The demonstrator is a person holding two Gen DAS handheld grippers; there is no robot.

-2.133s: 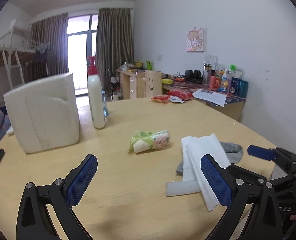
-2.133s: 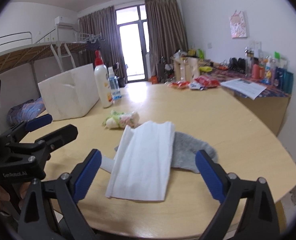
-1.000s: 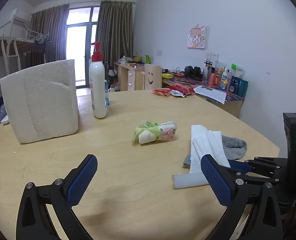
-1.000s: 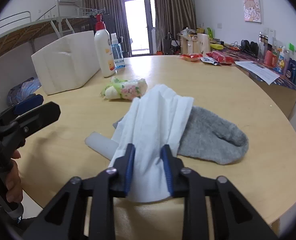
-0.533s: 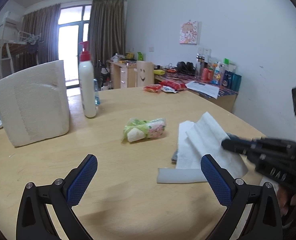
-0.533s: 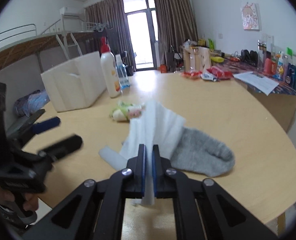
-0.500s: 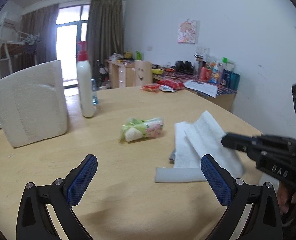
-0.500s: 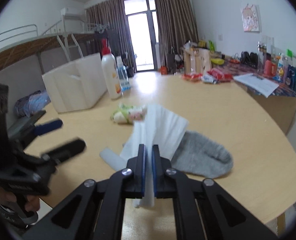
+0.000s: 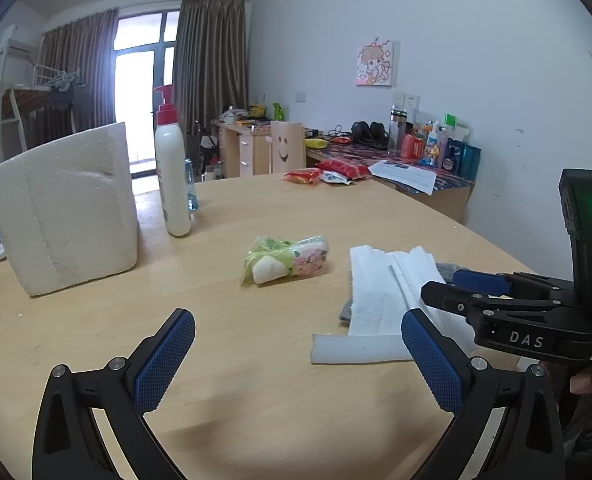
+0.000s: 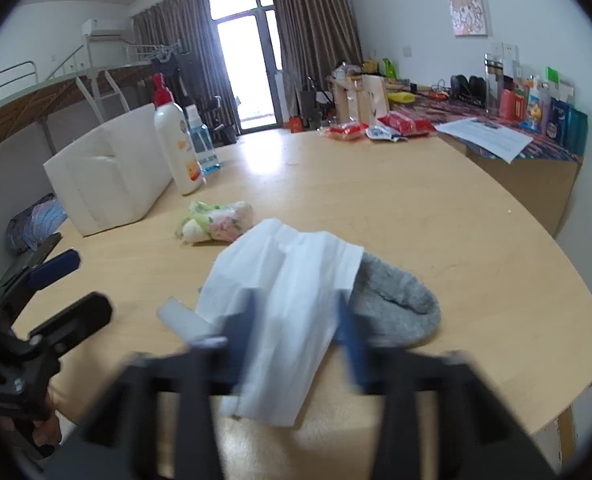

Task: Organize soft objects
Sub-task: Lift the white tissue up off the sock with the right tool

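Nearest us, our right gripper (image 10: pixel 296 336), jaws parted and blurred, straddles the white tissue (image 10: pixel 292 292) draped over the grey sock (image 10: pixel 396 296), gripping nothing. Our left gripper (image 9: pixel 296 360) waits wide open, empty. Beyond lie a tissue packet (image 9: pixel 286 260), foam block (image 9: pixel 62 208) and lotion bottle (image 9: pixel 172 168), none obstructing.

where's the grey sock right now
The grey sock lies on the round table in the right wrist view, right of centre, its left part tucked under the white tissue.
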